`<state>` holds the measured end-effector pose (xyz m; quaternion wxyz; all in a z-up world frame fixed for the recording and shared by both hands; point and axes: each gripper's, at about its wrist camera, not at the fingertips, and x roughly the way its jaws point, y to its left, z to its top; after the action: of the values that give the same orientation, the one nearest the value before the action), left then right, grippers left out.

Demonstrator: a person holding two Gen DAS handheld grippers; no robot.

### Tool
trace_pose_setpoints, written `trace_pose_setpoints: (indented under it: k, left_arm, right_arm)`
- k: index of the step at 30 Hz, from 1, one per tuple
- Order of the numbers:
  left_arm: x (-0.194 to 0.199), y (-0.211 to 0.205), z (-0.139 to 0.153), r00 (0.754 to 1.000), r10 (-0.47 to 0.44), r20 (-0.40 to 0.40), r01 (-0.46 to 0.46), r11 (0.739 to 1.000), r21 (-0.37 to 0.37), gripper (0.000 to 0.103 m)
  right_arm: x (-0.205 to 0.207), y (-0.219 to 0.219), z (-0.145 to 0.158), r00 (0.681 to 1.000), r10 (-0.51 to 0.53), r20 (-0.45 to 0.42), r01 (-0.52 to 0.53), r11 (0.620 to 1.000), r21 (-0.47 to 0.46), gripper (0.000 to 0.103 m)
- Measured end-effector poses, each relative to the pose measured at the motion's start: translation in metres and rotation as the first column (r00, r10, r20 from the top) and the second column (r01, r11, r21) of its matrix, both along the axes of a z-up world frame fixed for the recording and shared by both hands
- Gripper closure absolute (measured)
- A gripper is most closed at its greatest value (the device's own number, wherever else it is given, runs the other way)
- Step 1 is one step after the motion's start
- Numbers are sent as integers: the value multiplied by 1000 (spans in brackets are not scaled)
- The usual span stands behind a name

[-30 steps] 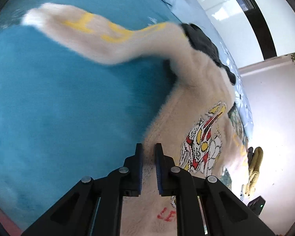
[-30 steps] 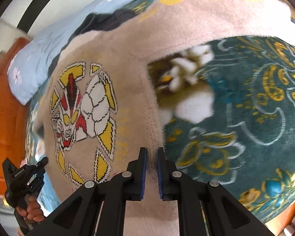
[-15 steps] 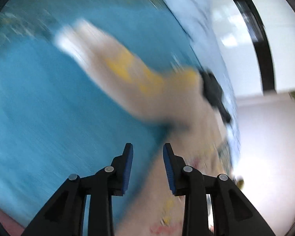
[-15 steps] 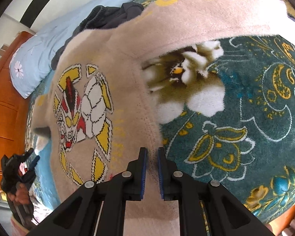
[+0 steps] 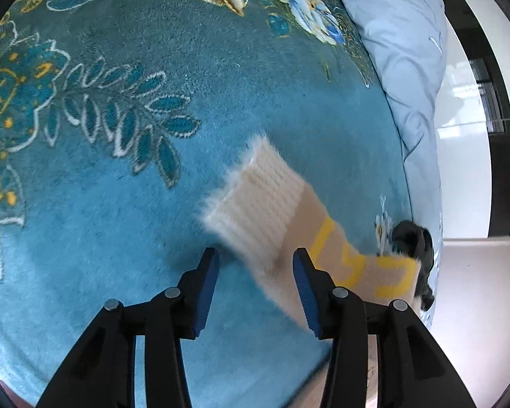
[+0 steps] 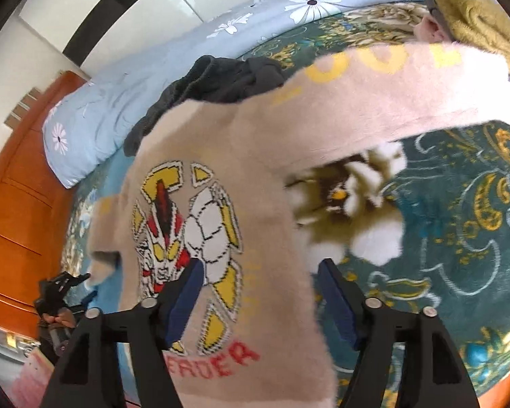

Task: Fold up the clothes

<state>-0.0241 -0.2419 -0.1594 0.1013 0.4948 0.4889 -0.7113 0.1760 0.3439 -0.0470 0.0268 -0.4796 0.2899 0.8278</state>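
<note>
Sweater (image 6: 255,183) flat on blanket (image 6: 459,224), sleeve cuff (image 5: 261,207) beyond released left jaws, right jaws released above hem.

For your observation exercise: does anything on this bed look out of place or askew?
Yes. A dark garment lies crumpled beside the sweater, partly under its top edge. The sweater's sleeves are splayed outward, unfolded.

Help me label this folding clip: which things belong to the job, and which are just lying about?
Job: beige sweater, its sleeve cuff, left gripper, right gripper.

Lying about: dark garment, olive garment, floral blanket, blue duvet.
</note>
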Motion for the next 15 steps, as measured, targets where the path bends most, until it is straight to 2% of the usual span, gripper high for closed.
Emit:
trace_pose_setpoints:
  k: [3,5,6,7,9,15]
  left_arm:
    - [-8,-7,3,1000,-9,-11,9,1000,-8,57]
    - [8,-14,25,1000,-15,-11,15,999,-30,61]
    - [16,-16,33,1000,-14,4,14,999,-52,80]
    - [19,-18,37,1000,-12,15,13,998,-67,90]
    - [25,-23,47,1000,-3,15,4,996,-86,93]
    - [32,-45,110,994,71,-82,-89,964,-250,94]
  right_arm:
    - [-2,-8,-5,1000,-10,-9,9,999,-34,14]
    - [-4,-16,-7,1000,0,-14,0,999,-40,9]
    - [-5,-21,-7,1000,9,-14,-10,999,-37,6]
    - [-5,-25,-7,1000,23,-13,-23,999,-28,5]
    - [-7,-31,-7,1000,0,-13,0,1000,-12,5]
    - [-4,-33,-8,1000,-12,-27,12,1000,-13,5]
